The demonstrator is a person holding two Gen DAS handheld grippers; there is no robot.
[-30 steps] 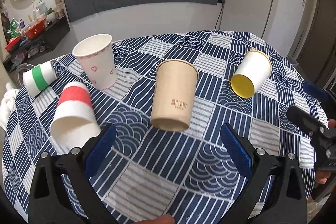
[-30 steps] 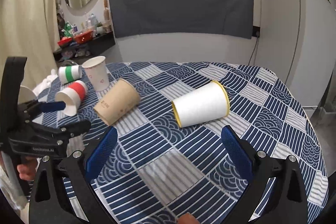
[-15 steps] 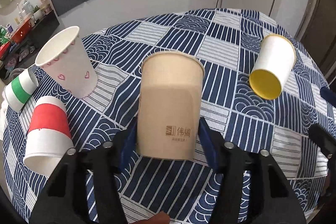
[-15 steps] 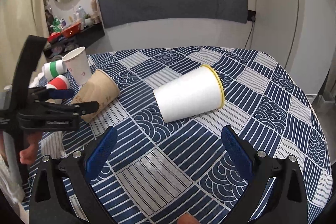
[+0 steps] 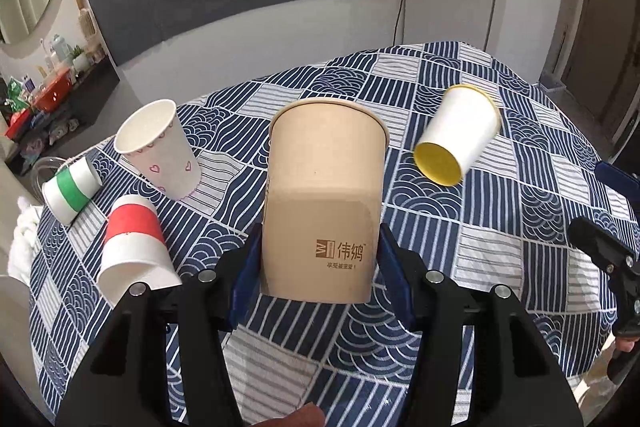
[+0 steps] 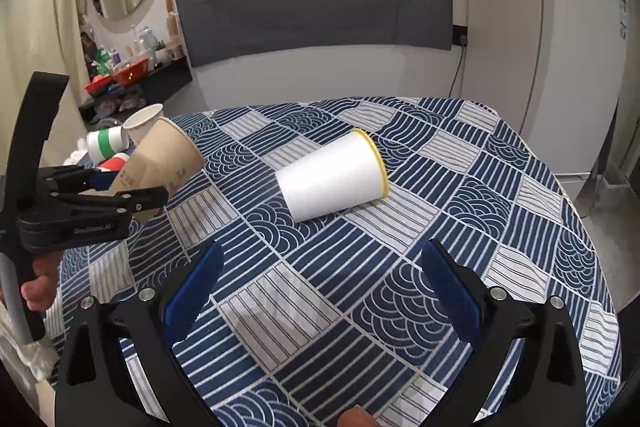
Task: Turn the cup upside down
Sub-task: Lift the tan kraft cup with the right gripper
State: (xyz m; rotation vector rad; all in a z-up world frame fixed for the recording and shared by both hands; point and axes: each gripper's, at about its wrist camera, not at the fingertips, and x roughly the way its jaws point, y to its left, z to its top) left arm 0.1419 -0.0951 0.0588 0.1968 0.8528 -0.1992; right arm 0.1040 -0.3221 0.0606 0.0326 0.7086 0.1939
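Observation:
My left gripper [image 5: 320, 275] is shut on a brown paper cup [image 5: 322, 195] near its base and holds it lifted above the table, rim pointing away and up. The cup also shows in the right wrist view [image 6: 160, 167], tilted, in the left gripper [image 6: 120, 193]. My right gripper [image 6: 320, 287] is open and empty over the checked tablecloth [image 6: 360, 267], short of a white cup with a yellow rim [image 6: 332, 183] lying on its side.
In the left wrist view a heart-print cup [image 5: 158, 147] stands upright, a red-banded cup [image 5: 134, 251] and a green-banded cup [image 5: 70, 187] lie at the left, and the yellow-lined cup [image 5: 456, 139] lies at the right. A fridge [image 6: 540, 47] stands behind the table.
My left gripper moved onto the brown cup, closed on it and lifted it off the table. My right gripper stayed open and shifted slightly.

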